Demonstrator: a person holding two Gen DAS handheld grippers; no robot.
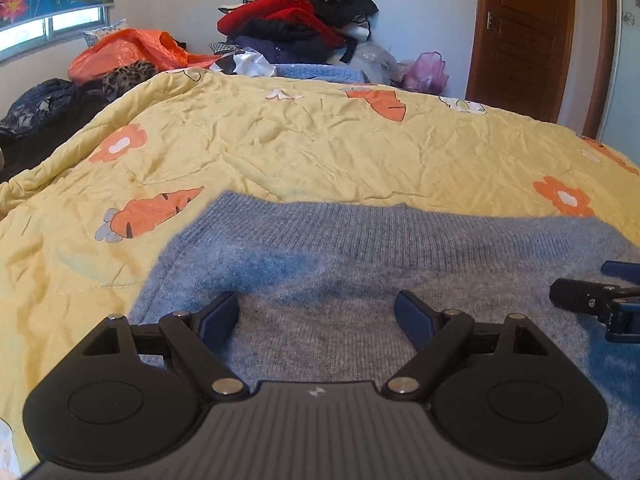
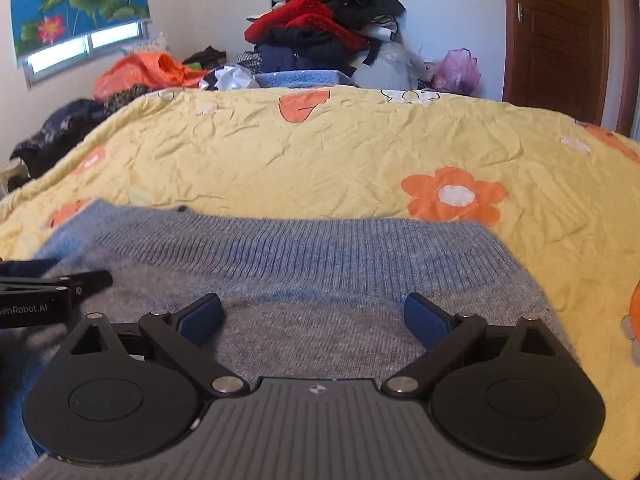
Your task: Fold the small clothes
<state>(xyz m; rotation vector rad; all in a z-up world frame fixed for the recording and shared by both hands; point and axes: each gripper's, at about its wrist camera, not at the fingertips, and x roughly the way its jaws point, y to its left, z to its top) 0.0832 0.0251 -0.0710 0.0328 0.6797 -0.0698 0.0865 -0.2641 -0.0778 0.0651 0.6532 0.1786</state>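
- Grippers first, lower frame of each wrist view: left gripper (image 1: 316, 312) and right gripper (image 2: 312, 316) both stand spread wide and released, nothing pinched between their pads, only knit showing in the gap.
- Sweater (image 1: 360, 264) (blue-grey, ribbed band along its far edge) lies flat across the middle of both views, directly under both grippers, on the yellow quilt (image 1: 280, 140).
- Risk, as I judge it: the fuzzy knit could snag on a pad, or a grab could catch only the top layer, so the fold would drag crooked; the crumpled quilt might get pinched along with it.
- Writing: "enRobot.AI" reads on the left gripper's body at the left edge of the right wrist view (first letters cut off).
- Farther back, upper centre: clothes pile (image 1: 296, 20), orange bag (image 1: 128, 52), then the wooden door (image 1: 524, 32) at upper right.
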